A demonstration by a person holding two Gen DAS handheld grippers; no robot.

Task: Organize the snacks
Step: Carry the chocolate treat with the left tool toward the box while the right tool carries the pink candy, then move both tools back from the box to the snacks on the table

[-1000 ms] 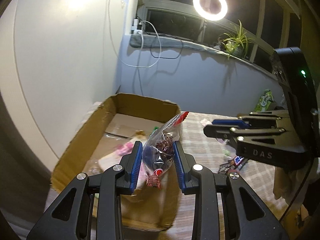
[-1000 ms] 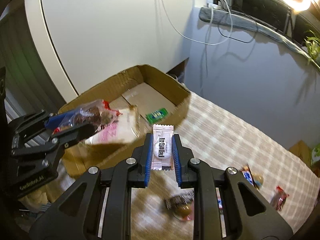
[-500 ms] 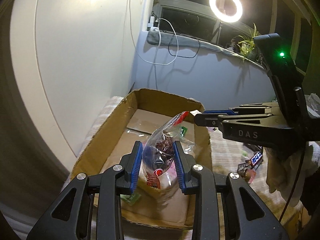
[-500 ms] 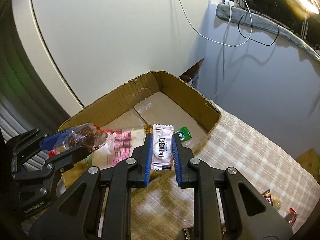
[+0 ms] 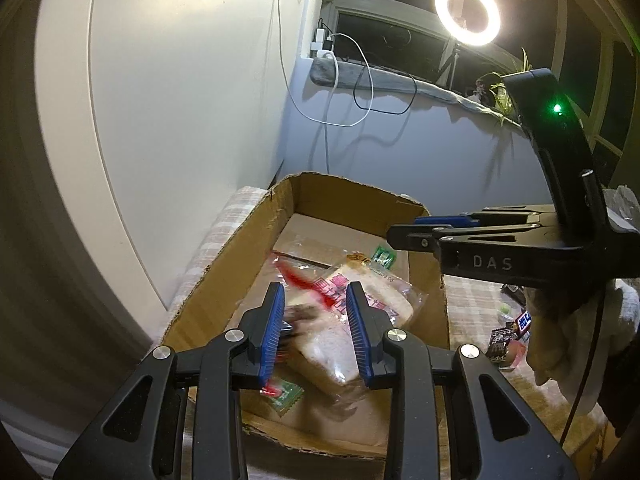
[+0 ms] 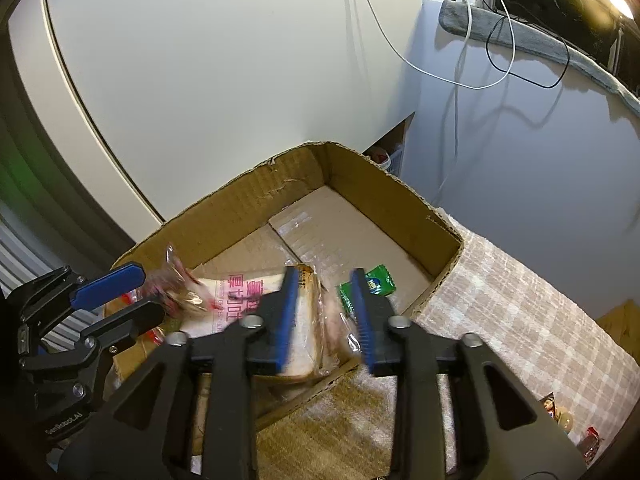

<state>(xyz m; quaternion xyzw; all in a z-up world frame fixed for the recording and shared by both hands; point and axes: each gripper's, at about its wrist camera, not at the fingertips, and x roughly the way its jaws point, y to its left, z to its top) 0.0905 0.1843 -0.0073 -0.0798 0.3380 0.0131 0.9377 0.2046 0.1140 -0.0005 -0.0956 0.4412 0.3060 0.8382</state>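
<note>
An open cardboard box (image 5: 224, 272) (image 6: 248, 208) sits on a checked cloth. Inside lie a wrapped bread slice (image 5: 352, 320) (image 6: 240, 292) and green packets (image 5: 384, 257) (image 6: 376, 282). My left gripper (image 5: 316, 332) is open over the box; the clear bag with dark snacks and a red strip (image 5: 298, 312) is blurred, dropping between the pads. In the right wrist view the left gripper (image 6: 132, 292) shows with that bag (image 6: 176, 284) at its tips. My right gripper (image 6: 326, 316) is open over the box's near edge; a blurred pale shape (image 6: 334, 320) shows between its jaws.
Loose snack bars (image 5: 508, 336) (image 6: 560, 416) lie on the cloth right of the box. A white wall stands behind the box, a ledge with cables (image 5: 360, 76) and a ring light (image 5: 467, 12) beyond. The right gripper's body (image 5: 500, 256) hangs over the box's right side.
Both grippers moved over the box and opened. The clear bag is slipping out of the left gripper. The white packet has left the right gripper's pads.
</note>
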